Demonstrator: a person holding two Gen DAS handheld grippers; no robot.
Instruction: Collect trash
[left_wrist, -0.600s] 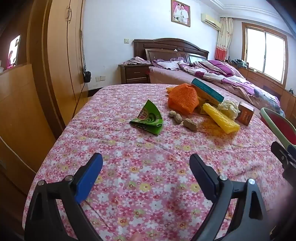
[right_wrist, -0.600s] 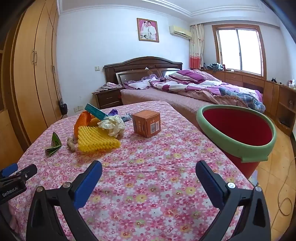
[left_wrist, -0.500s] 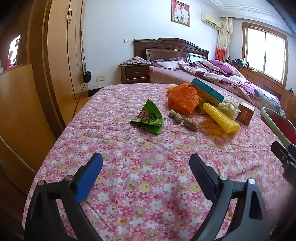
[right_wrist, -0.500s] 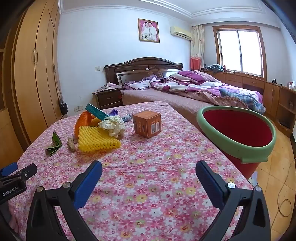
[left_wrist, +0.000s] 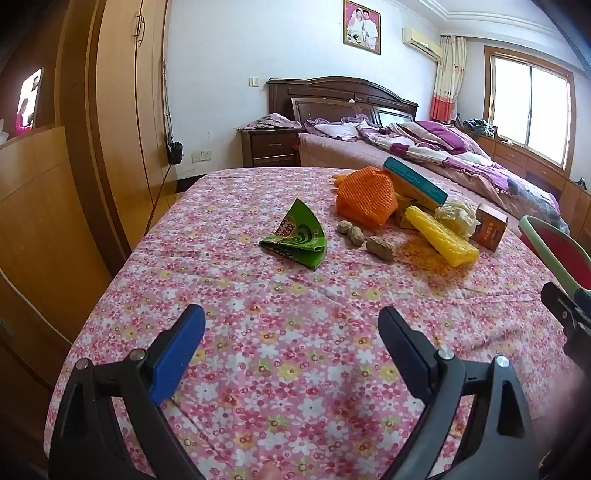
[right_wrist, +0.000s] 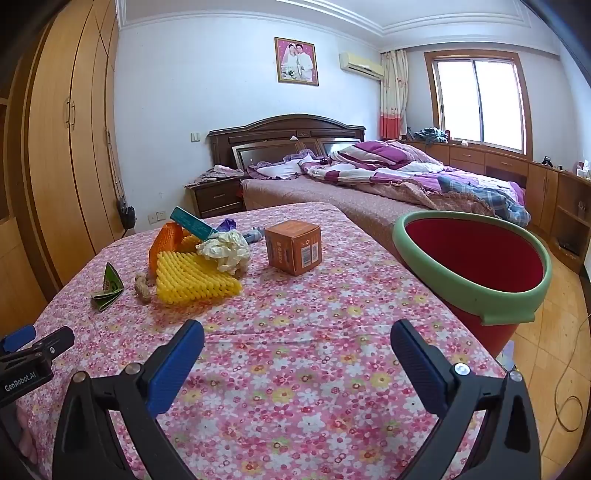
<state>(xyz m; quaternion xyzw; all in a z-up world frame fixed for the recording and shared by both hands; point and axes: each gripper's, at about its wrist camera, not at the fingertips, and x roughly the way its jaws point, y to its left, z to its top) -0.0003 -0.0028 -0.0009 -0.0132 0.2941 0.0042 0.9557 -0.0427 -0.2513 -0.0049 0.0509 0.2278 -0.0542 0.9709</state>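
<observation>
Left wrist view first: the left tool (left_wrist: 291, 326) hangs spread wide over the flowered cloth of the counter (left_wrist: 295, 369), nothing between its blue pads. Just past it lies the green wrapper (left_wrist: 297, 236), folded flat, alone on the cloth. Beyond that, three peanuts (left_wrist: 380, 248) in a loose row, then the trash pile: an orange foam net (left_wrist: 365, 201), a yellow foam net (left_wrist: 441, 240), a teal-edged box (left_wrist: 413, 181) propped across the top, crumpled paper (left_wrist: 456, 218) and a small brown carton (left_wrist: 489, 227). Only a sliver of the red bin (left_wrist: 554, 251) shows at the right edge here, with a black piece of the other tool below it.

Over to the right wrist view: the right tool (right_wrist: 297, 339) is likewise spread wide and empty, above bare cloth. From here the bin (right_wrist: 469, 291) is in full view, green rim, red inside, standing off the counter's right edge, and it looks empty. The brown carton (right_wrist: 293, 246) stands apart from the pile, nearer the bin. The yellow net (right_wrist: 192, 282) fronts the heap, paper wad (right_wrist: 225, 249) behind it, orange net (right_wrist: 166, 240) and teal box (right_wrist: 192, 223) further back. This view also catches something purple (right_wrist: 229, 224) behind the paper, unseen from the left. The green wrapper (right_wrist: 107, 290) sits far left, edge-on. Only one peanut (right_wrist: 142, 290) is clear here. The left tool's tip (right_wrist: 26, 347) pokes in at the left edge. A bed (right_wrist: 369, 184) and wardrobe (right_wrist: 62, 147) fill the background.
</observation>
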